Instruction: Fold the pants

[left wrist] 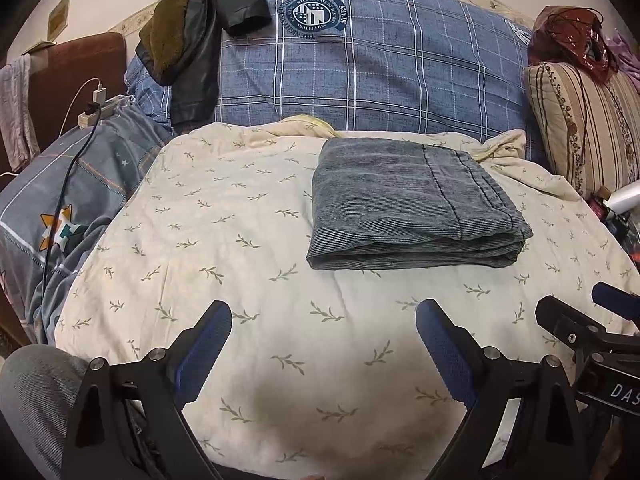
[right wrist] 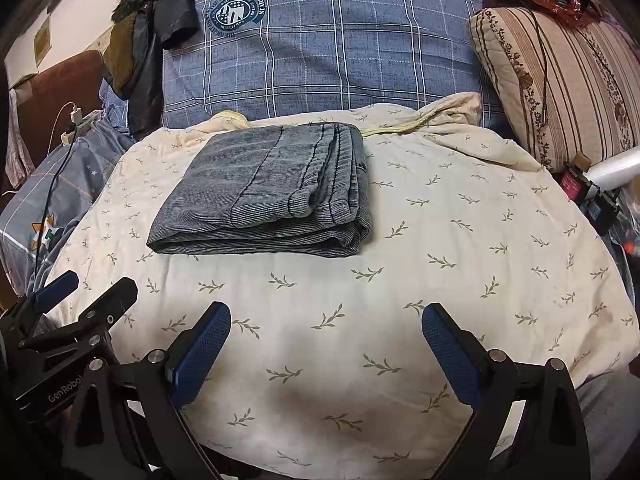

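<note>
The pants (left wrist: 416, 204) lie as a compact, several-layered rectangle on the cream leaf-print quilt (left wrist: 248, 248) that covers the near part of the bed, towards its far edge and just in front of the big blue plaid pillow (left wrist: 380, 64); judging by that neat stack the folding looks finished or all but finished. Both tools hang low over the near edge of the quilt, well apart from the garment, which reads as a pulled-back, hands-off pose: the left gripper (left wrist: 324, 344) has its blue-padded fingers (left wrist: 204, 348) spread wide with only bare quilt between them, and the right gripper (right wrist: 326, 344) is likewise splayed wide and holds nothing. Each shows at the side of the other's view, so the two sit close side by side. The pants are grey-blue, finely ribbed like corduroy or washed denim, with dark stitched seams running across the top layer; in the right wrist view the gathered waistband or hem rolls up slightly at the right side, and the folded edges facing the cameras stack fairly evenly. A dark jacket (left wrist: 192, 48) is draped over the pillow's left corner and a striped cushion (right wrist: 560, 80) stands to the right, neither touching the pants
</note>
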A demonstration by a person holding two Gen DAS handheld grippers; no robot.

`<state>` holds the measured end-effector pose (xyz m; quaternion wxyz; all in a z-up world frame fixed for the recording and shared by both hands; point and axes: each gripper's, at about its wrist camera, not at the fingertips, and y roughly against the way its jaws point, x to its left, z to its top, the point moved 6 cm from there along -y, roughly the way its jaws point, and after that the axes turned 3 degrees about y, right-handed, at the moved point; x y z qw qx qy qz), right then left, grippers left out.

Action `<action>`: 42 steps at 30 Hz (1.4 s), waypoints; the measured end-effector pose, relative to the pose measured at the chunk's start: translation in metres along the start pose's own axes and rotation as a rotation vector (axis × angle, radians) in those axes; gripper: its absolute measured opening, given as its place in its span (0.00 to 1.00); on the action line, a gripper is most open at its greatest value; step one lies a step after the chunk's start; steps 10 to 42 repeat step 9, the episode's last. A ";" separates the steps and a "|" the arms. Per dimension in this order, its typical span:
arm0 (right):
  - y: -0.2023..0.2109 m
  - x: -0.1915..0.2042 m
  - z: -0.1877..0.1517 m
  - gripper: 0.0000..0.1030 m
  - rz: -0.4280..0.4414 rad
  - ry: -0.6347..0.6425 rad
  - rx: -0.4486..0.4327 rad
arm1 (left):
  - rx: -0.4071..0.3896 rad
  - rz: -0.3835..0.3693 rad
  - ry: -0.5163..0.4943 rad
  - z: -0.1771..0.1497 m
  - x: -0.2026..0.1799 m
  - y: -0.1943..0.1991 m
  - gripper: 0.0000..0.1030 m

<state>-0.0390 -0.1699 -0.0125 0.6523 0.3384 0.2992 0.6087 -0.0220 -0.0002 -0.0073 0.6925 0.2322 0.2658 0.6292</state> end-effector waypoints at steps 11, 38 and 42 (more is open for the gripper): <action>-0.001 -0.001 0.002 0.94 0.009 -0.007 -0.002 | -0.020 -0.024 -0.005 0.008 -0.001 0.006 0.91; -0.001 -0.001 0.002 0.94 0.009 -0.007 -0.002 | -0.020 -0.024 -0.005 0.008 -0.001 0.006 0.91; -0.001 -0.001 0.002 0.94 0.009 -0.007 -0.002 | -0.020 -0.024 -0.005 0.008 -0.001 0.006 0.91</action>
